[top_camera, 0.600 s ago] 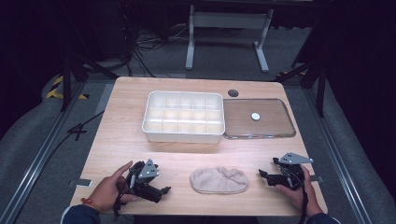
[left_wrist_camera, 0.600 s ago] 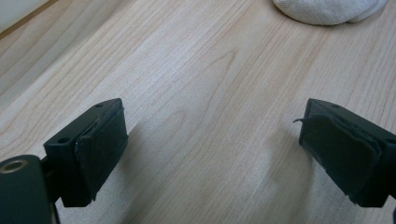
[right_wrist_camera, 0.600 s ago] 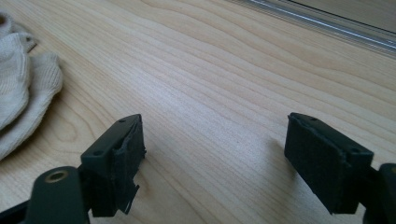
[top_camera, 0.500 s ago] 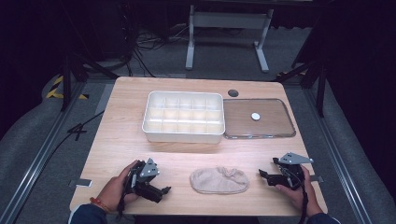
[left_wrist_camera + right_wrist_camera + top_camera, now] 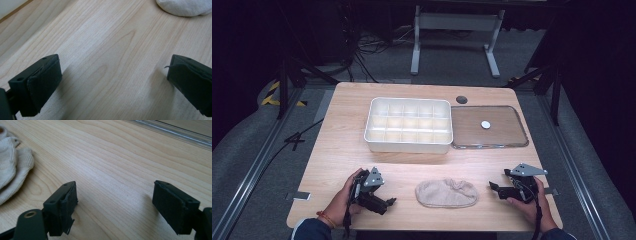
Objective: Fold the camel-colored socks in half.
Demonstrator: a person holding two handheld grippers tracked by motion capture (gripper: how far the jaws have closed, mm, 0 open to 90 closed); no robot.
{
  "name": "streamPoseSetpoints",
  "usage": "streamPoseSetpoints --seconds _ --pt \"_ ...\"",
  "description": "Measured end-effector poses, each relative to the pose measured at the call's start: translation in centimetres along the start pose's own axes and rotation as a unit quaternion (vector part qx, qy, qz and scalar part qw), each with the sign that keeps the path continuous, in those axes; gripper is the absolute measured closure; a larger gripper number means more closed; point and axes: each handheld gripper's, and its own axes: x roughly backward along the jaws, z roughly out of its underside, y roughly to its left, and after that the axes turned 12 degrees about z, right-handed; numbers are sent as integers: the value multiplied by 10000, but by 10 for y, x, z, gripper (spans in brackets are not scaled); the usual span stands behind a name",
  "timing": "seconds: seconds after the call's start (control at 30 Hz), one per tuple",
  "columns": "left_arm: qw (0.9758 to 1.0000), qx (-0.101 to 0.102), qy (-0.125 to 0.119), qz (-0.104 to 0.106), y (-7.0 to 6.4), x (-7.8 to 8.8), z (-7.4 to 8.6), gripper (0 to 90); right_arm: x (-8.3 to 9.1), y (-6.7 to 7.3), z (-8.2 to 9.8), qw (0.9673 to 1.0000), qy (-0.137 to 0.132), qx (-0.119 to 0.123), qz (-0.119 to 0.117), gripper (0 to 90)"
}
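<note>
My left hand [image 5: 343, 202] has drawn a little closer in toward the table's near edge since the earlier frames, while my right has kept its place and the sock has not stirred; the wooden table [image 5: 347, 150] carries everything, and near its front edge the beige sock [image 5: 446, 193] lies flat between my two grippers, well apart from each; my left gripper [image 5: 384, 204] rests to the sock's left with its jaws spread wide over bare wood, and my right gripper [image 5: 494, 187] rests to its right, jaws likewise wide with nothing between them; from above I see the whole sock, whereas my left gripper view catches just its rounded end [image 5: 186, 7] at the top right, beyond my pads [image 5: 42, 86], and my right gripper view shows its ribbed folds [image 5: 11, 167] at the left edge; farther back, the white compartment tray [image 5: 408, 125] has its cells holding nothing I can see, and its clear lid [image 5: 488, 127] lies flat just beside it on the right.
</note>
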Motion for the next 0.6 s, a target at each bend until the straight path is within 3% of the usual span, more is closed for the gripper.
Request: streamPoseSetpoints --seconds 0.07,0.13,0.3,0.6 --pt "10000 -7 9 1 0 0 0 0 1 0 -1 10000 18 3 -14 237" --pt "9999 -76 61 40 0 3 2 1 3 -1 -1 9993 -76 -129 -352 285" --pt "10000 -8 0 -11 -4 3 4 0 19 9 -13 9975 -502 -35 -499 408" --pt "10000 -20 7 -22 -4 3 4 0 29 55 -38 9910 -783 251 -1054 540"
